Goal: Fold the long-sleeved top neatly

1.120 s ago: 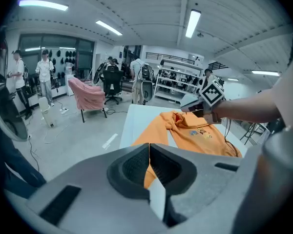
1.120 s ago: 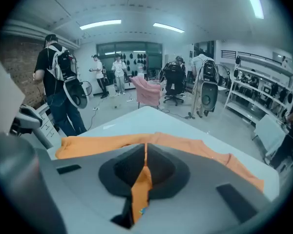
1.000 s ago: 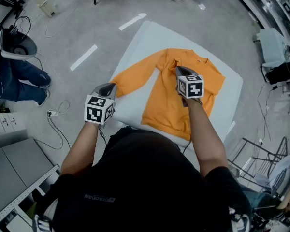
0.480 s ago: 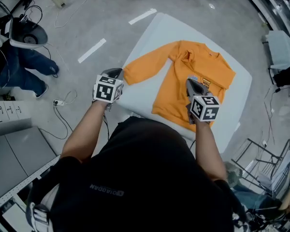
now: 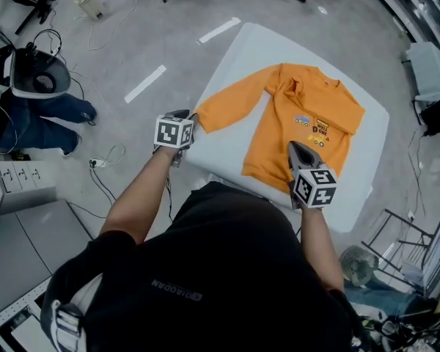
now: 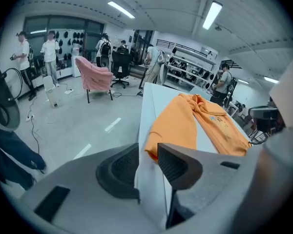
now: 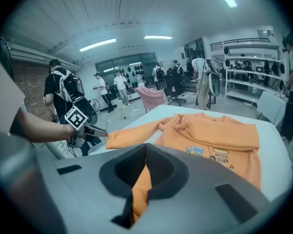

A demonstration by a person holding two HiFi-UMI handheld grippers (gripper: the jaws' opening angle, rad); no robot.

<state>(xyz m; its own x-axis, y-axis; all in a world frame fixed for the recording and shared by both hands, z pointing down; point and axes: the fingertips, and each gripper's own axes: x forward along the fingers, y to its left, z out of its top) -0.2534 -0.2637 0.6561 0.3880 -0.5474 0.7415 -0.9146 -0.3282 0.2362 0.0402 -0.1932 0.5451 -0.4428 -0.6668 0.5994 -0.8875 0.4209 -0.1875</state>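
Top [image 5: 308,108] may skew if the right gripper [image 5: 296,149], pinching its 5 o'clock hem [image 5: 268,171], pulls; the left gripper's [image 5: 188,117] just-opened jaws loosely straddle the 9 o'clock cuff [image 5: 203,118].

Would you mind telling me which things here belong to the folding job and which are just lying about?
Job: orange top; white table; left gripper, jaws just opening, sleeve cuff between them; right gripper, shut on the hem.
Lying about: pink chair; floor tape; cables; fan.

A grey floor [image 5: 177,22] with white tape strips [image 5: 145,83] holds a pink-draped chair [image 6: 95,78] and shelving [image 6: 183,72] under ceiling strip lights [image 6: 211,15].
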